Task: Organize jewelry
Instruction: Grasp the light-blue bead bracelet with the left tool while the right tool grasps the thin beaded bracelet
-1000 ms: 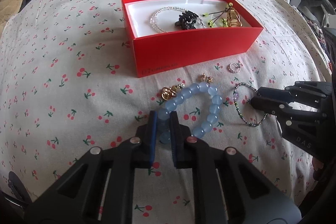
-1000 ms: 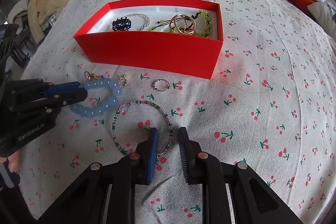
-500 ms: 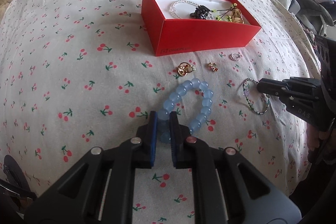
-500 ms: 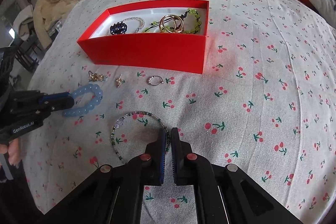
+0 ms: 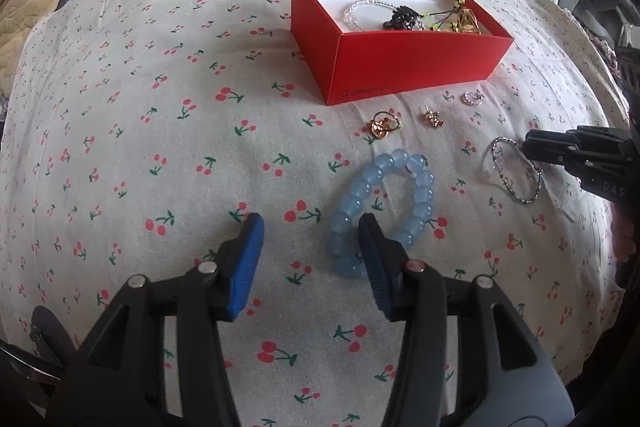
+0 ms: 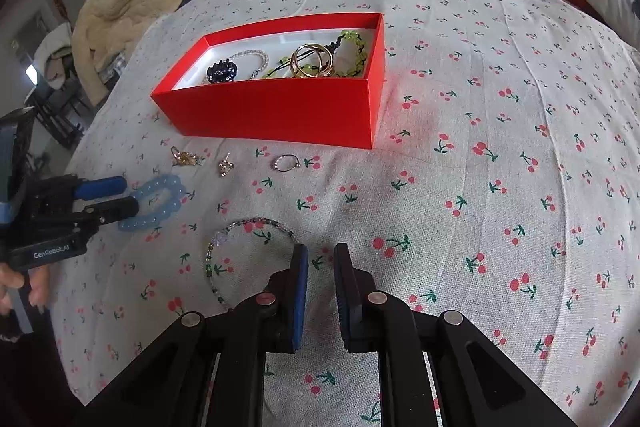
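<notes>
While left claw (image 5: 310, 247) gapes, glossy round-beaded blue bracelet (image 5: 384, 203) lies loose.

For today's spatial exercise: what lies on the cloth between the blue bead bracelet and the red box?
Two small gold earrings lie between the blue bead bracelet and the red box, clearest in the left wrist view.

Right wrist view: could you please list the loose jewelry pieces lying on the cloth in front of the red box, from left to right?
Blue bead bracelet → gold charm → gold stud → thin beaded bracelet → silver ring.
</notes>
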{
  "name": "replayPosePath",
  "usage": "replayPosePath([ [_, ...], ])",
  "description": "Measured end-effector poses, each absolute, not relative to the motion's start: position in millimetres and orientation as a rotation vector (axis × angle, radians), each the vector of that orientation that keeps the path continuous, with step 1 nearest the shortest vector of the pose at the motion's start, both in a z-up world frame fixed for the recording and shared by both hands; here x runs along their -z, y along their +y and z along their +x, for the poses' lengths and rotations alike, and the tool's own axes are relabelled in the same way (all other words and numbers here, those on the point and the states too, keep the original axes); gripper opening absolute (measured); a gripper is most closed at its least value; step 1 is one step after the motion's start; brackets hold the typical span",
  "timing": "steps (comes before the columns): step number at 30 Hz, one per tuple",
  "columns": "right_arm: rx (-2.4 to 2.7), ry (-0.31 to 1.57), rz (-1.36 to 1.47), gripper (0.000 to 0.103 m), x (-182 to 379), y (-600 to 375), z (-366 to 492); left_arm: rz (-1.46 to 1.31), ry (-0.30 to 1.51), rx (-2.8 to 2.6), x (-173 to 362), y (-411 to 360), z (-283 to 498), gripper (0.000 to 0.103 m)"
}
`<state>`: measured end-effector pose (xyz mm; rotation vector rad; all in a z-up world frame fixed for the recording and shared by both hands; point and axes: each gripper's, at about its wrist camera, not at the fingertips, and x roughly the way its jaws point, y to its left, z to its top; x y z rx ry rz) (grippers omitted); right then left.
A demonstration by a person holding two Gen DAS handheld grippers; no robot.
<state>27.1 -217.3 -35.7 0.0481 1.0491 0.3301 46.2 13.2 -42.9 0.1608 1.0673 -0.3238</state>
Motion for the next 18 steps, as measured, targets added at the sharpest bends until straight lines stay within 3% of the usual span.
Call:
replayPosePath([
  [6, -0.356, 1.062, 0.07, 0.018, 32.3, -213.3, 23.0, 0.164, 1.07, 0.309, 44.7, 12.8, 47.3, 0.052],
  [8, -0.349, 1.067, 0.092, 0.029, 31.9, -214.0, 21.0, 0.168, 1.067, 0.306, 44.9, 12.5, 47.1, 0.052],
  [10, -0.348, 1.058, 0.107, 0.074, 30.6, -213.4, 16.5, 0.167, 1.065, 0.305, 44.7, 13.2, 46.9, 0.052],
  [11, -0.35, 1.036, 0.109, 0.078, 28.6, -212.4, 12.6, 0.166, 1.065, 0.305, 44.5, 13.2, 47.3, 0.052],
  [18, -0.388, 1.037, -0.013, 0.079, 38.2, -175.7, 8.1, 0.167, 1.06, 0.307, 44.9, 11.0, 46.2, 0.045],
])
